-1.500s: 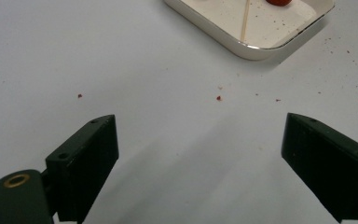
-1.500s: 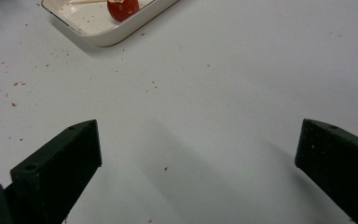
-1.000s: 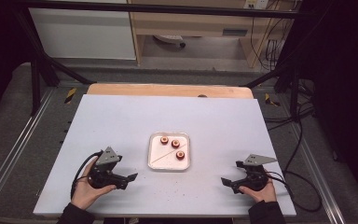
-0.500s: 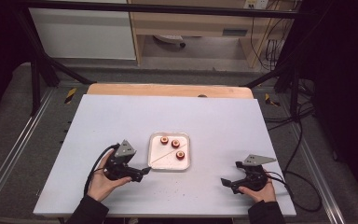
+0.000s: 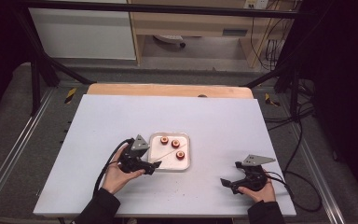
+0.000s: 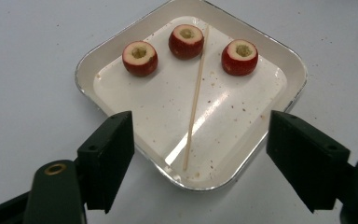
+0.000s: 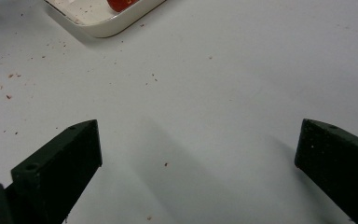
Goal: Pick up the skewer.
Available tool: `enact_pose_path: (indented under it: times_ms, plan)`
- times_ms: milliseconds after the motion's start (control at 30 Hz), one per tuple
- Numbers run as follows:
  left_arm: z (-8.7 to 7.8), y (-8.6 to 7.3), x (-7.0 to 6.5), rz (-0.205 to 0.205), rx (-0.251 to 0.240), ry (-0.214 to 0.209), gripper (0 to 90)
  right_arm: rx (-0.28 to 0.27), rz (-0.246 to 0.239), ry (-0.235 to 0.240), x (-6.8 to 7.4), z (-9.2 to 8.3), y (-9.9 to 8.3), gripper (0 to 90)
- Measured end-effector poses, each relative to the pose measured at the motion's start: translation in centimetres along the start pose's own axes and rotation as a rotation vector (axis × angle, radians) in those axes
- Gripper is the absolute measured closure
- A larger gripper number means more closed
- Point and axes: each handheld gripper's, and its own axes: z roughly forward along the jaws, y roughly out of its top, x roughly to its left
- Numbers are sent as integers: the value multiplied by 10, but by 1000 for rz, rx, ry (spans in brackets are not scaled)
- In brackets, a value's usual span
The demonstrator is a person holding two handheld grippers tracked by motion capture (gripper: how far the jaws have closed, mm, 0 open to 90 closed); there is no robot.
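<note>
Now the left tongs (image 6: 198,158), narrowing but unclamped, have reached the tray (image 6: 279,51); right tongs (image 7: 198,163) spread

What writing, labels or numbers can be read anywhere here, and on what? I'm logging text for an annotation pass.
None can be read.
The tray, the three red hollowed fruit pieces and the wooden skewer carry no print.
The left gripper and right gripper show plain black jaws, unmarked.
A small plate on the wooden shelf front is too blurred to tell.
</note>
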Motion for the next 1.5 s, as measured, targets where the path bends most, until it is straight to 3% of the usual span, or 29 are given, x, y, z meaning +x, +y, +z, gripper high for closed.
enact_pose_path:
  times_ms: [433, 500, 867, 1100, 1367, 1500]
  plan:
    - [34, 11, 0, -1, 49, -7, 461, -4, 0, 2, 0, -1, 0, 10]
    - [40, 10, 1, 0, 61, -6, 539, -4, 0, 3, 0, -1, 0, 11]
    - [49, 7, 4, 7, 81, -23, 775, -5, -1, 4, 0, 0, 0, 11]
    - [49, 7, 4, 20, 78, -21, 868, -4, 0, 4, 0, 0, 0, 11]
    - [50, 7, 1, 43, 72, -28, 883, -1, -1, 4, 0, 0, 0, 11]
    - [49, 7, 1, 36, 71, -31, 885, -2, 0, 6, 0, 0, 0, 11]
